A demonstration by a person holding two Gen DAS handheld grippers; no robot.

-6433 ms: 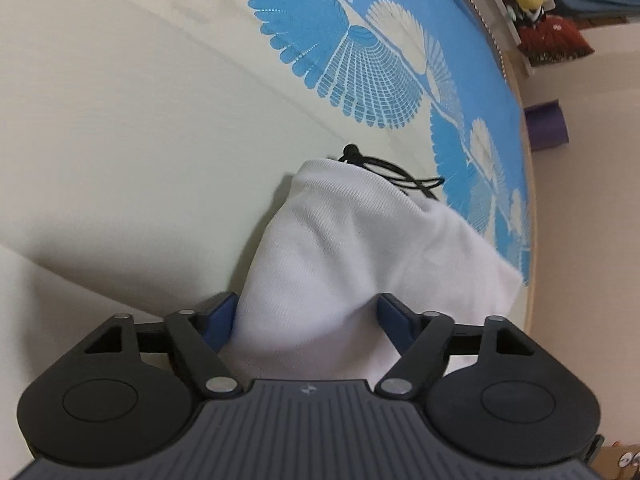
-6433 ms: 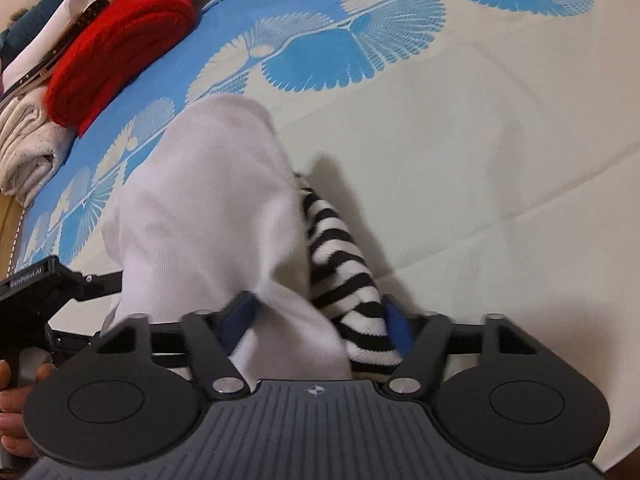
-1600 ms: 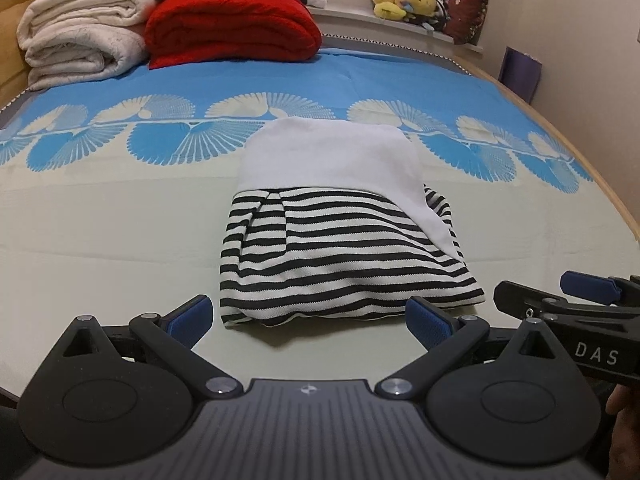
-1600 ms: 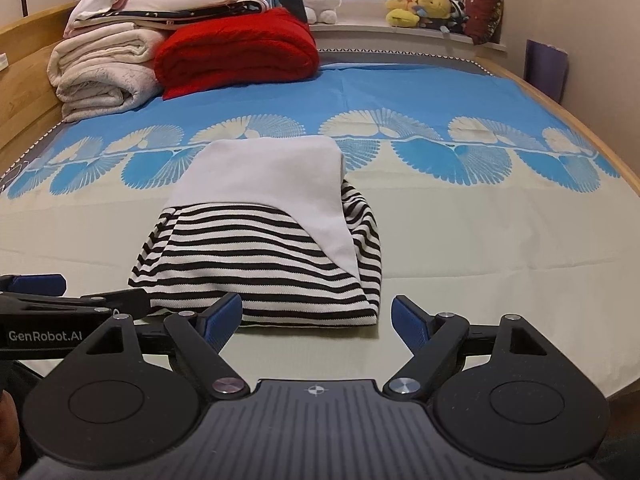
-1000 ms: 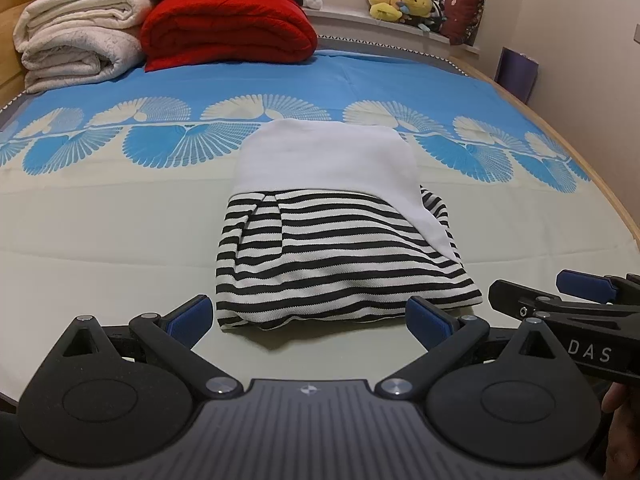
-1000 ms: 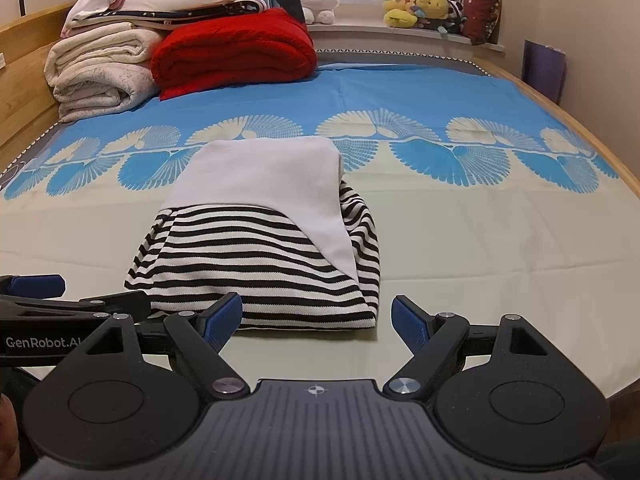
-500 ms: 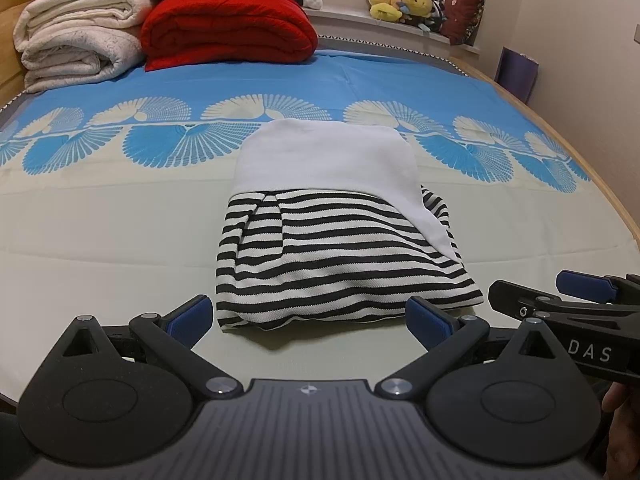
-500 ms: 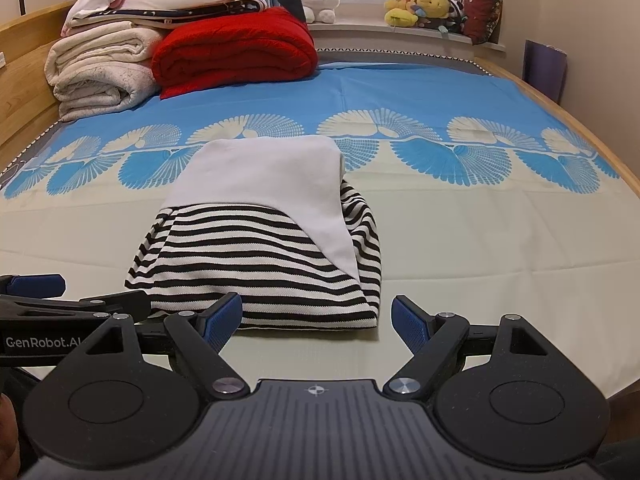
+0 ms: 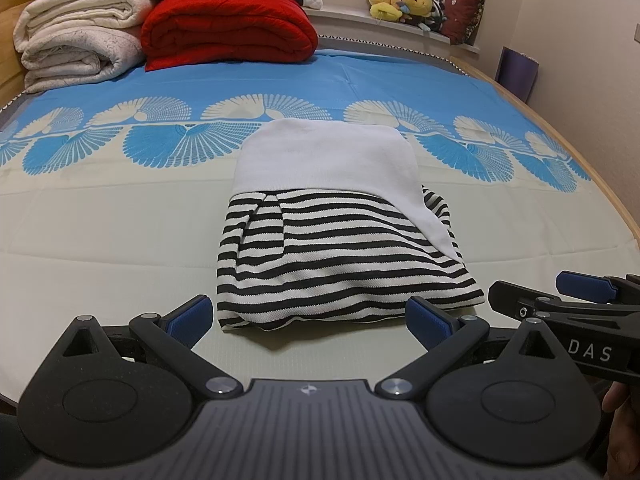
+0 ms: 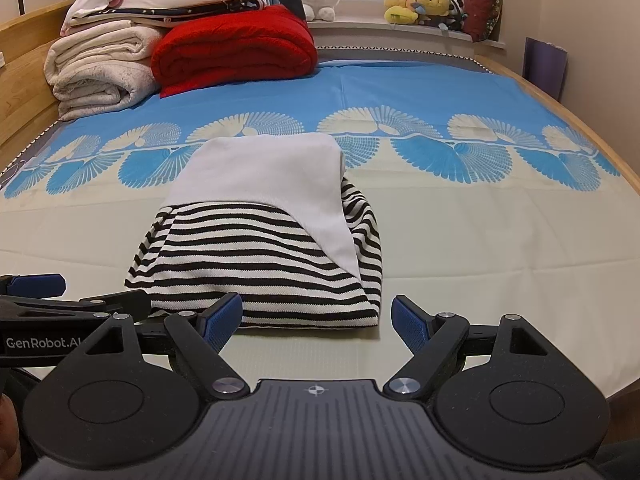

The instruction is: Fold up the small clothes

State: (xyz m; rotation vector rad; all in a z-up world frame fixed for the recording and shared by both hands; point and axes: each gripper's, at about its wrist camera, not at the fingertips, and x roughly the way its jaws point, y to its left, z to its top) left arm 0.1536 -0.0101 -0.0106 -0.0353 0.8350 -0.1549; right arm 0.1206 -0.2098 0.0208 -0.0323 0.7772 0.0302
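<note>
Striped garment (image 9: 344, 256) folded — only the right view shows headboard (image 10: 24, 60).

A folded red blanket (image 9: 228, 28) lies at the far end of the bed (image 9: 100, 216), just beside stacked cream blankets (image 9: 76, 46). Plush toys (image 10: 420, 8) sit along the windowsill.

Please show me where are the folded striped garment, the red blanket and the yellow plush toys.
folded striped garment (image 9: 332, 256), left wrist view, on its striped front panel.
red blanket (image 10: 236, 48), right wrist view, on its folded front.
yellow plush toys (image 10: 420, 6), right wrist view, on one toy's body.
</note>
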